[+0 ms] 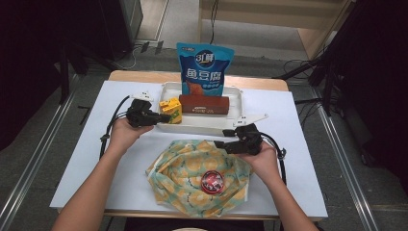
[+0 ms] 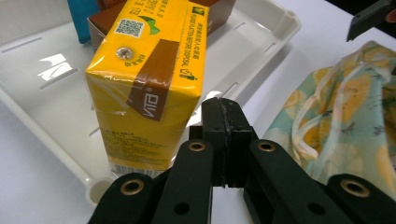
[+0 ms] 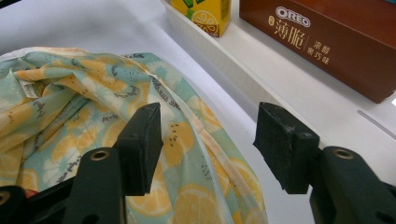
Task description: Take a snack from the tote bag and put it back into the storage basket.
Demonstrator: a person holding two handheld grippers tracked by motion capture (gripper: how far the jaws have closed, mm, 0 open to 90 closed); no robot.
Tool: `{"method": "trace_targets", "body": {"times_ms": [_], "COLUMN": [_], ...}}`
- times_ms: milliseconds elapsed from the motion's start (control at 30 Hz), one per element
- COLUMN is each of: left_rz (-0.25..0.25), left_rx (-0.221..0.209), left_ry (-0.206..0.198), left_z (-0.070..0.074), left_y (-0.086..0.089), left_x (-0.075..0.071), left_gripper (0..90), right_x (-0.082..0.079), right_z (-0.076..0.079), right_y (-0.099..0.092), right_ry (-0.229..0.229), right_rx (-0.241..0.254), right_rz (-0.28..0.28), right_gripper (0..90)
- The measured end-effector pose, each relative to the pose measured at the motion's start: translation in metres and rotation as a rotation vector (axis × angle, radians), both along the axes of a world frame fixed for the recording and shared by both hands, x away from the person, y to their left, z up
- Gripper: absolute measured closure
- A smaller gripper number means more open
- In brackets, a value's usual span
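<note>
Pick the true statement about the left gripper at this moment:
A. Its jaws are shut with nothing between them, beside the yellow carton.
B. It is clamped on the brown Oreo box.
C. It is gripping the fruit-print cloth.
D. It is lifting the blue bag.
A: in the left gripper view the left gripper has its pads pressed together empty, right beside the yellow carton in the white tray.

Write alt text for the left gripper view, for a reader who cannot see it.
The left gripper has its black jaws shut with nothing between them, just right of a yellow drink carton standing in a white tray. A fruit-print cloth bag lies on the white table to the right.
</note>
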State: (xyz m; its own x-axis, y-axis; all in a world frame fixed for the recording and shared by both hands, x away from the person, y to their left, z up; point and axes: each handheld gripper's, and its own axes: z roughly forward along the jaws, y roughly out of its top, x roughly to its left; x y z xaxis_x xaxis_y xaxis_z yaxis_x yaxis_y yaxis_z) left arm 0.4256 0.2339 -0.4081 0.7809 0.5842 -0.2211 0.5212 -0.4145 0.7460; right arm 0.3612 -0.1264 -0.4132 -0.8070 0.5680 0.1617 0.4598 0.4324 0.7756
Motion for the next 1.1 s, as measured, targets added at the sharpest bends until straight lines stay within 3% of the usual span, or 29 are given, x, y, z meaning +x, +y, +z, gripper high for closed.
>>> {"method": "trace_targets", "body": {"times_ms": [433,1100], "left_rz": [0.001,0.031], "left_rx": [0.014,0.006], "left_ry": [0.005,0.014], "left_z": [-0.004,-0.003], "left_y": [-0.004,0.01], "left_x": [0.005,0.009], "left_gripper": [90.0,90.0], "right_x": [-0.001,-0.002], "right_z": [0.0,-0.001], "right_y": [-0.002,-0.002], "right_ry": [-0.001,0.001], "right_rx": [-0.002,-0.003], "right_rz": [-0.004,-0.004], "right_gripper": [42.3,42.6]}}
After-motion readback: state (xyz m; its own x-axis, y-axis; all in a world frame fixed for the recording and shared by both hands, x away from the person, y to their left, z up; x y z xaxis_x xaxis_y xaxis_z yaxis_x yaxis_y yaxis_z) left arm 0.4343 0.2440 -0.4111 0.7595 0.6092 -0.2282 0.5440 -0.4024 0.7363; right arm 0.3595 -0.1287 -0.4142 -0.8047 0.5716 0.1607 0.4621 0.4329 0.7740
